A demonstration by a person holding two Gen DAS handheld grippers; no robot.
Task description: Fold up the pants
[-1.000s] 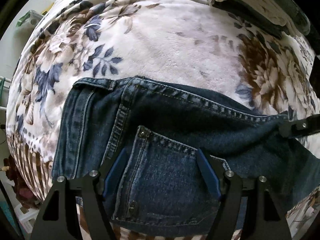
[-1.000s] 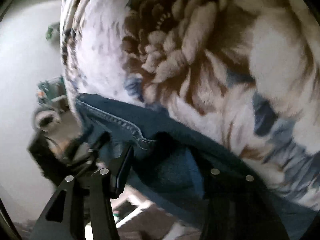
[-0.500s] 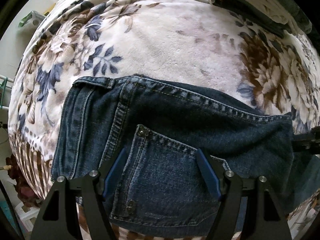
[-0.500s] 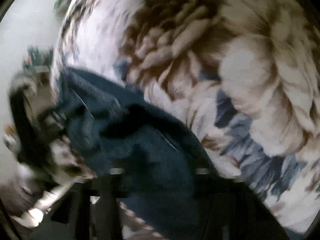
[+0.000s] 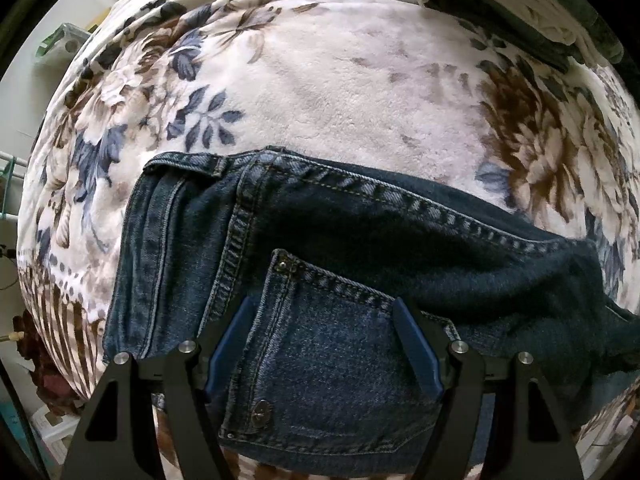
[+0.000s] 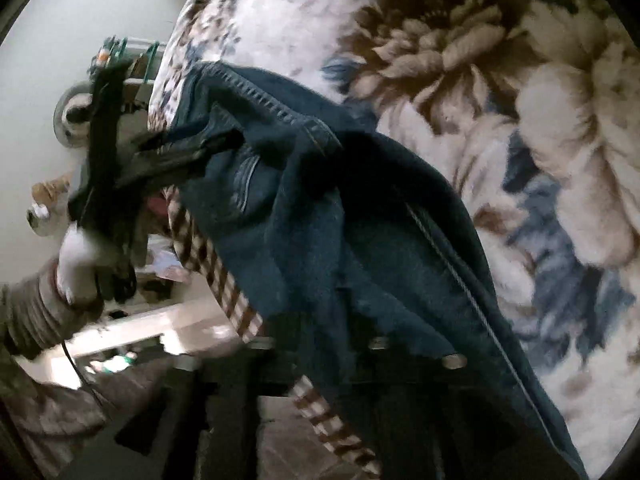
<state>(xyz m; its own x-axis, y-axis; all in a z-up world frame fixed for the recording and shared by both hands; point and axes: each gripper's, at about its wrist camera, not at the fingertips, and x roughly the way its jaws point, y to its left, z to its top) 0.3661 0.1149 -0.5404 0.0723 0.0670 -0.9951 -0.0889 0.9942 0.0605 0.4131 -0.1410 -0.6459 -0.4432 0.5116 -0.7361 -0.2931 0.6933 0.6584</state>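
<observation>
Dark blue jeans (image 5: 360, 248) lie on a floral blanket (image 5: 340, 92), waistband to the left and back pocket facing up. My left gripper (image 5: 322, 340) points straight down over that pocket, open, its blue pads (image 5: 228, 344) standing either side of it. In the right wrist view a raised fold of the jeans (image 6: 320, 220) drapes over my right gripper (image 6: 318, 344). Its jaws are opening and denim lies between them. The pads are hidden, and only a dark finger (image 6: 452, 360) shows. A white-gloved hand (image 6: 76, 252) holds the left gripper at the far left.
A folded dark and cream cloth (image 5: 520, 8) with a fringe lies at the blanket's far right corner. The bed edge drops off on the left to a floor with a green box (image 5: 60, 44). A wire rack (image 6: 132, 52) stands beyond the bed edge.
The right gripper has left the right edge of the left wrist view. It rose and rolled, and the denim fold now hangs over it. The left gripper has kept still.
</observation>
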